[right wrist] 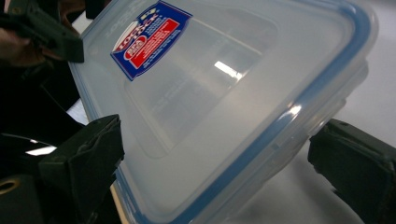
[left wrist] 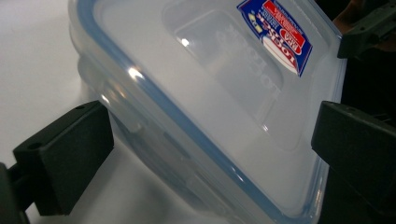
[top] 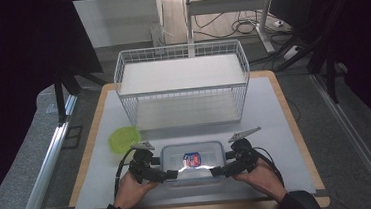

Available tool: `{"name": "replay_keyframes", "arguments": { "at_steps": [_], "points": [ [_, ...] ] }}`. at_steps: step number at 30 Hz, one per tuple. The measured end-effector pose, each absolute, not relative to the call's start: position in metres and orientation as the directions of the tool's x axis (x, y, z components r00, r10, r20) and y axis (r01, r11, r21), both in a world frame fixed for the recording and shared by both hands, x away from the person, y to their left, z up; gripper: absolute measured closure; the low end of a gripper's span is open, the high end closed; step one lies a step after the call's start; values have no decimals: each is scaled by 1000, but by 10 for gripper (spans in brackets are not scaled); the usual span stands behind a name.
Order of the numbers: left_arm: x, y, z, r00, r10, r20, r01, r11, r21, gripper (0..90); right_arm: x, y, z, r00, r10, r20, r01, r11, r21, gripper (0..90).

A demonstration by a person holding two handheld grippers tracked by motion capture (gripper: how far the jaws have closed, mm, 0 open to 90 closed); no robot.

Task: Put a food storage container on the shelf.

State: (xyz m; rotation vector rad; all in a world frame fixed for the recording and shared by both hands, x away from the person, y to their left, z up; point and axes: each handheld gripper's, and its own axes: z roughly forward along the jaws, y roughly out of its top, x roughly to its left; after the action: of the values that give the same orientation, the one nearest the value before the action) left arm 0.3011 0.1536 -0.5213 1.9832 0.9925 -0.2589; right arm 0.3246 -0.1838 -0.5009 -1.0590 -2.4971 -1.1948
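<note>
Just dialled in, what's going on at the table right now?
A person has a gripper in each hand at a clear plastic lidded container with a blue seal, near the table's front edge. The left gripper and right gripper straddle its two front corners, jaws open around them. Behind stand a white wire basket and a green round lid.

Both hands reach in from the near edge. The left gripper (top: 171, 174) and right gripper (top: 218, 171) point inward toward each other, each with jaws spread wide.
</note>
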Motion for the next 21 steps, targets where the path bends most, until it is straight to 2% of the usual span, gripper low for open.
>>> {"name": "replay_keyframes", "arguments": {
  "at_steps": [5, 9, 10, 11, 12, 14, 16, 18, 21],
  "points": [
    [296, 155, -516, 676, 546, -494, 717, -334, 612, 32, 323, -188, -498, -724, 529, 442, 676, 414, 610, 115],
    [286, 159, -511, 693, 551, -464, 693, -336, 638, 106, 318, -194, -494, -714, 533, 454, 686, 401, 607, 206],
    [282, 163, -510, 689, 554, -468, 691, -308, 653, 165, 316, -197, -493, -718, 524, 458, 683, 406, 607, 248],
    [282, 163, -510, 689, 554, -468, 691, -308, 653, 203, 316, -197, -493, -718, 524, 458, 683, 406, 607, 248],
    [280, 166, -510, 691, 548, -471, 688, -300, 661, 203, 313, -199, -493, -721, 520, 458, 680, 407, 610, 273],
    [274, 171, -510, 702, 537, -468, 675, -289, 679, 268, 307, -205, -492, -725, 508, 465, 677, 398, 619, 341],
    [272, 174, -510, 699, 531, -479, 676, -273, 684, 300, 306, -207, -492, -724, 503, 473, 678, 389, 624, 367],
    [269, 180, -513, 686, 514, -515, 685, -218, 695, 402, 305, -214, -490, -720, 487, 494, 680, 356, 641, 440],
    [267, 180, -513, 687, 516, -512, 682, -215, 699, 416, 307, -215, -491, -716, 481, 505, 686, 351, 638, 412]
  ]
}}
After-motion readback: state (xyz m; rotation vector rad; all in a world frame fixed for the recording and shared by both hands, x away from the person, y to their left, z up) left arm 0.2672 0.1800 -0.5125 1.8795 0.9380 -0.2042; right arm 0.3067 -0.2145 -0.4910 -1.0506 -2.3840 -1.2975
